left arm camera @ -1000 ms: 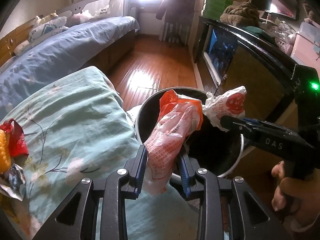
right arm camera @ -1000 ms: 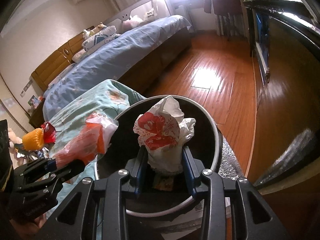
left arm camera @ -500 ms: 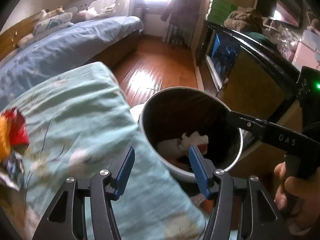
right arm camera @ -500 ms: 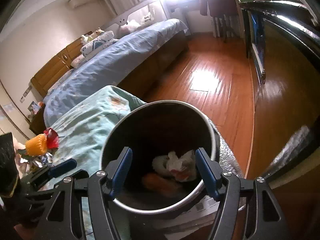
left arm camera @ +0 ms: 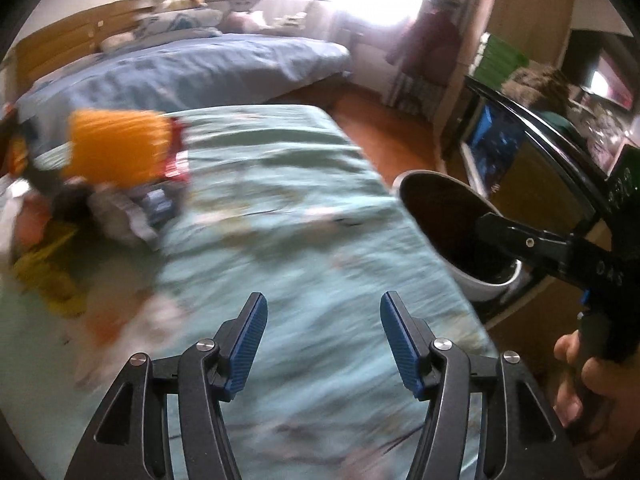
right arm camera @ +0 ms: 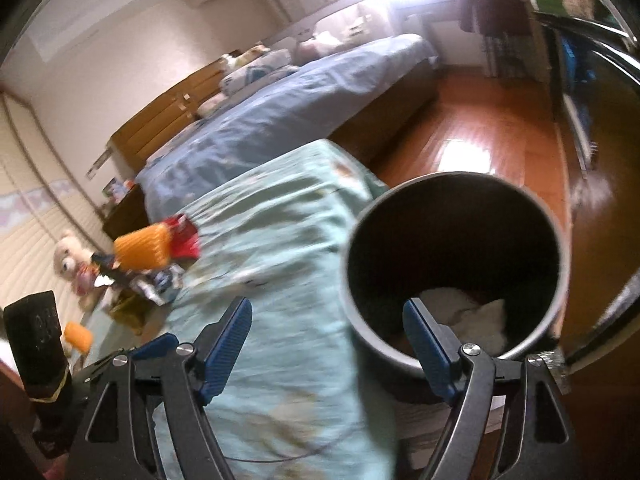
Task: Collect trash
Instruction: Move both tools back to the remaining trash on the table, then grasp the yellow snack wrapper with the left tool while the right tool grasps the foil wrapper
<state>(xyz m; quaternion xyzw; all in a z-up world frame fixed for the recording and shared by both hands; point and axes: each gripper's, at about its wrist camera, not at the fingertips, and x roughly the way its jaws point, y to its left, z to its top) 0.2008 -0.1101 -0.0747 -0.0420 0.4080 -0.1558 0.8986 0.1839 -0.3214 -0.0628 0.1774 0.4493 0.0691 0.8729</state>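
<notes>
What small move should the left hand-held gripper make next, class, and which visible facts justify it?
Probably carry the left hand-held gripper on toward the wrapper pile on the teal cover and line up on one piece. Its jaws, which have just been opening, stand apart with nothing between them, the bin already holds crumpled trash, and litter remains.

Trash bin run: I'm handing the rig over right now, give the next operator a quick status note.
Left gripper: open, empty, over the green bedspread, jaws have just been opening.
Right gripper: open, empty, beside the bin, jaws have just been opening.
Done: two wrappers dropped; white crumpled trash lies in the bin's bottom.
Left: the trash pile on the bedspread, orange piece on top, red and silvery wrappers under it. Blurred, so the count is unclear.
</notes>
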